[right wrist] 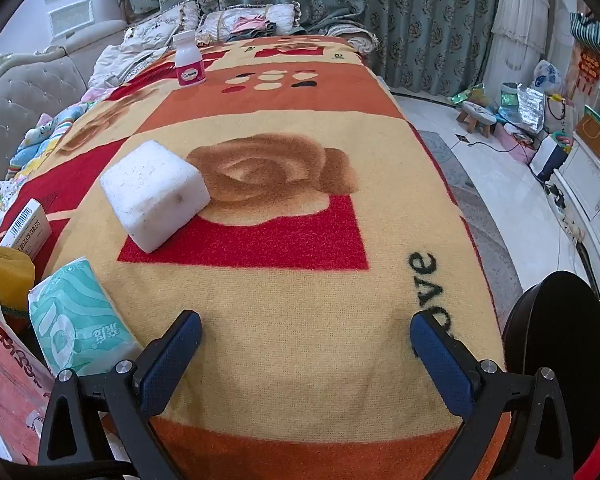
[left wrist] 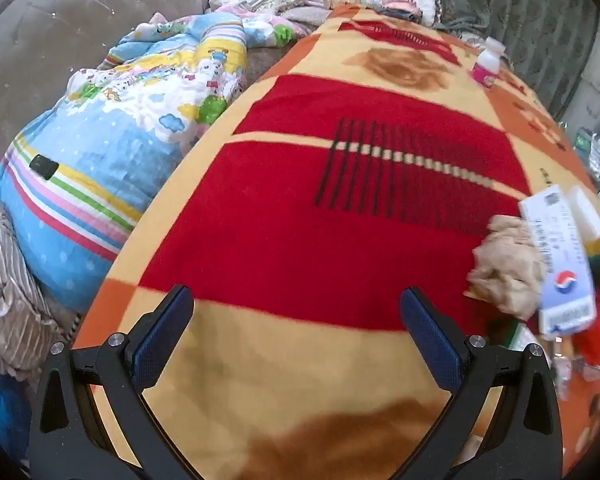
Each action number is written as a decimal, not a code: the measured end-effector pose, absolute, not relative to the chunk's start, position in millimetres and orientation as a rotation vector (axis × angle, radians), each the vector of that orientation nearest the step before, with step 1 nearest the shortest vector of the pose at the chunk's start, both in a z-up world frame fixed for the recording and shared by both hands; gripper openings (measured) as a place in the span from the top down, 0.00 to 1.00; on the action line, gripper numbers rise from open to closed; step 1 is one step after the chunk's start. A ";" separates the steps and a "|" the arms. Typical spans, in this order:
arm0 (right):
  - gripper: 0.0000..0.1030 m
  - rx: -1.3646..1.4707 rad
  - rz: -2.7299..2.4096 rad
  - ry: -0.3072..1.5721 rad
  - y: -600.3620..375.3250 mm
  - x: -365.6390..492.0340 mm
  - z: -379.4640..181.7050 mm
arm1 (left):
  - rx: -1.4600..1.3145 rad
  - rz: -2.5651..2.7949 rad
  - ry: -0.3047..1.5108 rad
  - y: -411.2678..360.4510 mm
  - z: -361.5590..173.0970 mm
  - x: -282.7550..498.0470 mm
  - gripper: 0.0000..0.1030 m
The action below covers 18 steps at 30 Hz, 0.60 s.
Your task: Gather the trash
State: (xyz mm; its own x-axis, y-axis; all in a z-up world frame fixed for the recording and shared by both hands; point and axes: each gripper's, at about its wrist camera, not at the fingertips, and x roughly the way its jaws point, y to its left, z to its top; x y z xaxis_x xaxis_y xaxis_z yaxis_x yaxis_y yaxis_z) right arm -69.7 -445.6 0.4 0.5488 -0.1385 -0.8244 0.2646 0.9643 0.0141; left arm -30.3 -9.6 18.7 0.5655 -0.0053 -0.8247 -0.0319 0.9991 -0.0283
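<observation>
My left gripper is open and empty above the red and yellow blanket. A crumpled beige paper wad and a white box with a blue-red logo lie to its right. My right gripper is open and empty over the blanket. Ahead of it to the left lies a white foam block. A white and pink pill bottle stands far back; it also shows in the left wrist view. A teal tissue pack, a tablet box and a yellow sponge lie at the left.
A black round bin stands at the right edge of the bed. A red plastic package is at the lower left. A rolled cartoon-print quilt and a grey headboard lie left of the blanket. Floor clutter and a small stool are at the right.
</observation>
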 end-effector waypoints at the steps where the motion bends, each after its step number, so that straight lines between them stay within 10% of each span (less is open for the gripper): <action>1: 0.00 0.143 -0.233 0.972 -446.1 -69.1 0.7 | -0.038 0.015 0.957 -12.2 23.2 -34.4 0.00; 18: 0.00 0.137 -0.198 0.715 -413.1 -141.1 102.8 | -0.037 -0.146 0.724 -77.1 112.2 -98.3 0.00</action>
State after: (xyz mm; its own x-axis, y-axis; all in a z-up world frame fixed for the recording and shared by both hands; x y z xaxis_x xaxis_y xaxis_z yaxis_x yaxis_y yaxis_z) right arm -141.1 -413.1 102.8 0.7378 -0.1328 -0.6618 0.2263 0.9724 0.0572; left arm -98.3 -77.1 112.2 0.7397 -0.1456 -0.6570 0.1198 0.9892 -0.0843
